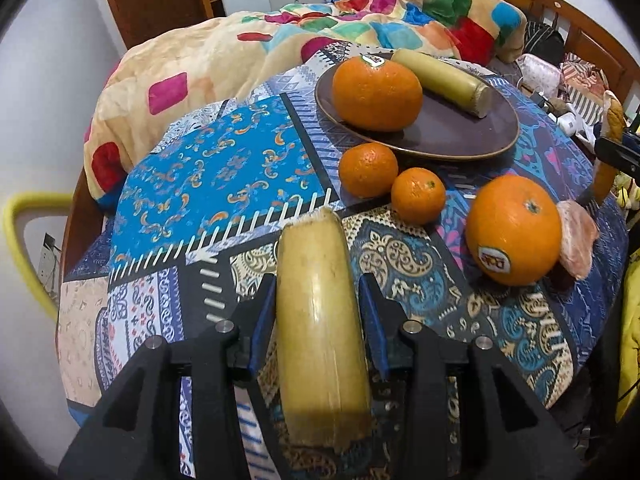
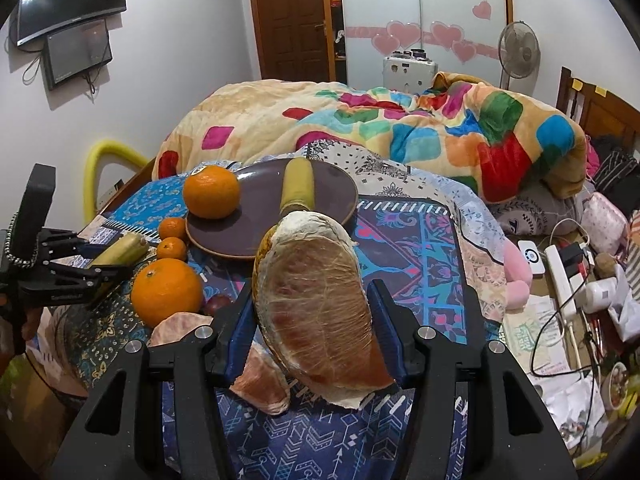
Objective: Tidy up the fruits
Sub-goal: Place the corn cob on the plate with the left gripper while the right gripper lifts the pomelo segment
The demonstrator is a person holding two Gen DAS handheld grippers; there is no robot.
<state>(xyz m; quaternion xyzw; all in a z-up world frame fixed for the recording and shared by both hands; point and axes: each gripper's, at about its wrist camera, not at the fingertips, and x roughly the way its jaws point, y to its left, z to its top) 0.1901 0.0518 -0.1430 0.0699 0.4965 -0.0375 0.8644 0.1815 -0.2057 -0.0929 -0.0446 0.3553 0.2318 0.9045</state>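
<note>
Wide open blue patterned cloth (image 1: 224,168) left of the dark brown round plate (image 1: 452,136); two small orange mandarins (image 1: 368,168) and a stickered big orange (image 1: 514,230) crowd its near rim.

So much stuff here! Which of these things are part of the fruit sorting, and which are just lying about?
Part of the job:
- brown plate with a large orange and a banana piece
- banana piece in the left gripper
- pomelo wedge in the right gripper
- two small mandarins
- stickered orange
- loose pomelo segment

Just lying about:
- colourful blanket
- standing fan
- power strip
</note>
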